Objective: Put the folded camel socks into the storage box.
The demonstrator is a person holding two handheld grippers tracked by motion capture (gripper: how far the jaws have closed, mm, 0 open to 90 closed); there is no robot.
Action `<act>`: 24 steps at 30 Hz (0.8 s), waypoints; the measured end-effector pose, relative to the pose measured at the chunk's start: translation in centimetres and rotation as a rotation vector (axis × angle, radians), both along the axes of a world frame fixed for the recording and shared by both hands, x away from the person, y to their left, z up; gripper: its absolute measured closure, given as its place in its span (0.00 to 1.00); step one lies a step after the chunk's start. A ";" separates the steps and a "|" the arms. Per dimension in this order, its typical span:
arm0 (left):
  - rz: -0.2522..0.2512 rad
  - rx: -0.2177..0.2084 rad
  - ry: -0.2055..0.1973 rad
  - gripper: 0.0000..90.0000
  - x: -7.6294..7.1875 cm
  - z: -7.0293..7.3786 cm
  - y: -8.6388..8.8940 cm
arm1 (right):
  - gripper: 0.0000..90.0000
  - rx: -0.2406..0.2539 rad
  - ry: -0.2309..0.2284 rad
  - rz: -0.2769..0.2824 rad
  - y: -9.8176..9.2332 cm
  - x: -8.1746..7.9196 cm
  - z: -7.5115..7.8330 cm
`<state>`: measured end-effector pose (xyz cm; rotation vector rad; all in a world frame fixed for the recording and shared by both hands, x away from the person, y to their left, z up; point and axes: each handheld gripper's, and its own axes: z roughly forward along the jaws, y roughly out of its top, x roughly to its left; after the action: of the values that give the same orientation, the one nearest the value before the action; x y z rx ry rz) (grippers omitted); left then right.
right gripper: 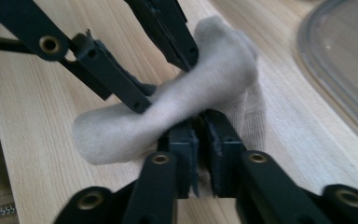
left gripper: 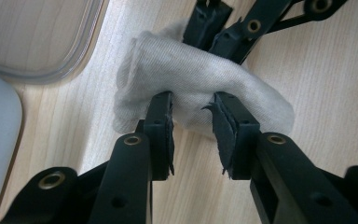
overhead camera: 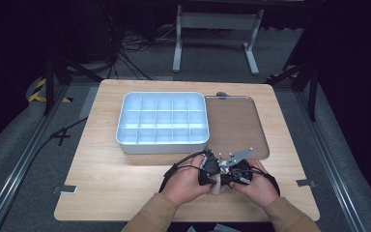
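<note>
Both grippers meet over the near edge of the tabletop (overhead camera: 125, 183), their tips facing each other with a pale grey sock (left gripper: 196, 84) bunched between them. In the left gripper view, the left gripper (left gripper: 193, 116) has its jaws partly apart: the sock bulges into the gap between the two pads, which touch the cloth at either side without clearly pinching it. Beyond the sock, on its far side, the jaws of the other gripper come in from the top of that view and bite into the cloth.

In the right gripper view, the right gripper (right gripper: 200, 135) has its jaws nearly together, with a fold of the sock's edge caught in the narrow gap between the pads. The rest of the sock lies just ahead of those jaws, stretched leftward and upward as a rounded roll resting on the wood.

In the high view, a white compartment tray (overhead camera: 163, 121) sits well ahead of the left gripper, and a clear flat lid (overhead camera: 236, 125) lies ahead of the right gripper, touching the tray's side.
</note>
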<state>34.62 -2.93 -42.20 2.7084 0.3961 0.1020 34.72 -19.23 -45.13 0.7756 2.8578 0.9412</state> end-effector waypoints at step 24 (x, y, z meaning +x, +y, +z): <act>0.000 -0.035 0.004 0.71 0.0 0.4 -0.1 | 0.91 -0.105 0.036 -0.047 -2.0 0.1 0.3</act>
<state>34.59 -3.02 -41.81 2.6744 0.3956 0.0885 34.78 -21.24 -44.81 0.8539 2.8779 0.7725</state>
